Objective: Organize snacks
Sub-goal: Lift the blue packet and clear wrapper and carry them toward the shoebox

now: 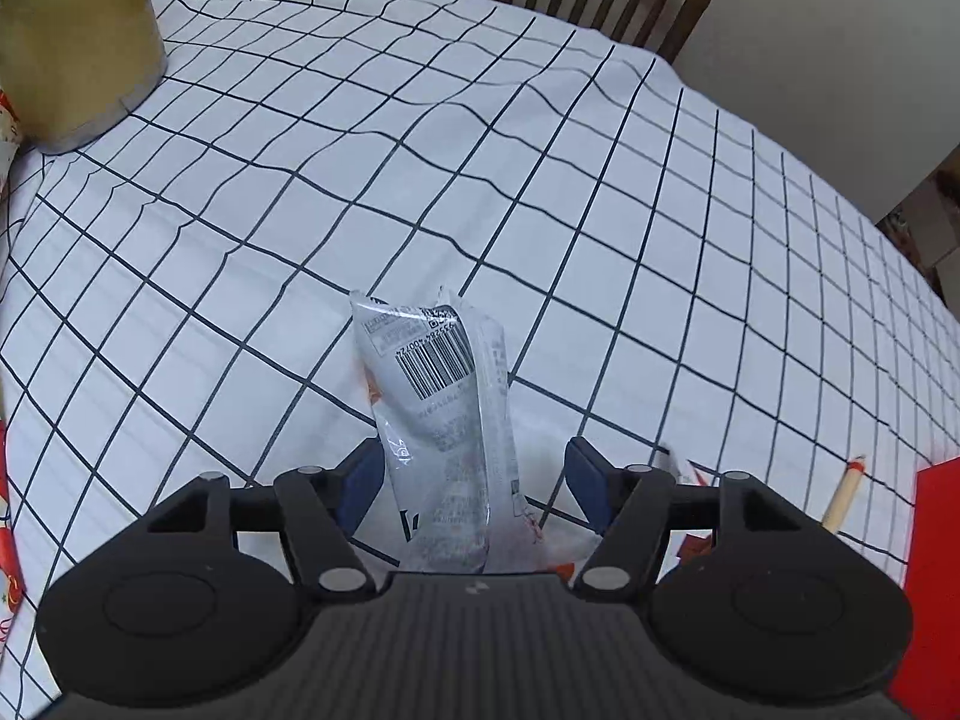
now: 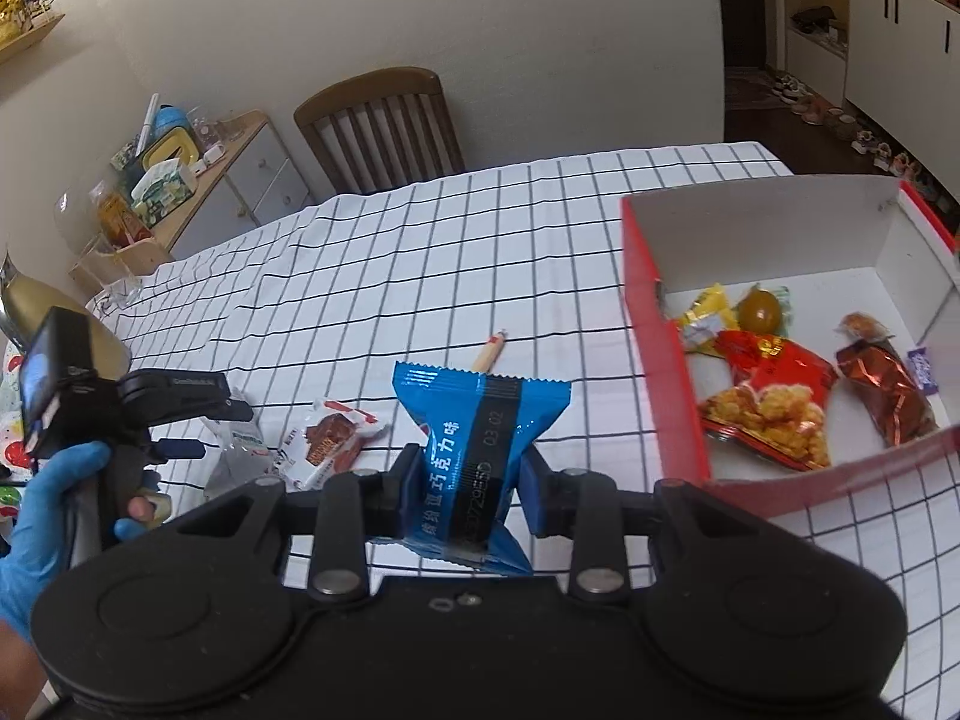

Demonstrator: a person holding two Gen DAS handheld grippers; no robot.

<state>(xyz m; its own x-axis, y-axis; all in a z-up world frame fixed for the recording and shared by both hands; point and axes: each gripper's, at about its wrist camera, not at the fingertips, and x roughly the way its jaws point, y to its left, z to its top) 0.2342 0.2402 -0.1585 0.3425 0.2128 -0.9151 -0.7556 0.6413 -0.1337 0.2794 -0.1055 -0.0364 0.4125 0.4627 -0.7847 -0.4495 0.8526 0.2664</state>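
Clear plastic with a barcode: in your left wrist view the clear snack packet (image 1: 441,414) stands up between the fingers of your left gripper (image 1: 474,483). The jaws sit wide; the left pad touches the packet, the right pad stands apart from it, so no grip. Checked tablecloth (image 1: 300,210) below, gold kettle (image 1: 72,36) far left, red box (image 1: 936,570) at the right edge, wrapped stick snack (image 1: 843,495) just beside it. Right wrist view: your right gripper (image 2: 465,477) is clamped narrow on the blue snack packet (image 2: 474,450), held above the cloth, left of the red box (image 2: 654,360). The box holds several snacks already, among them a red rice-cracker bag (image 2: 768,402) and a brown foil pack (image 2: 882,390). A brown-printed wrapper (image 2: 327,444) lies on the cloth near your left gripper (image 2: 201,429).
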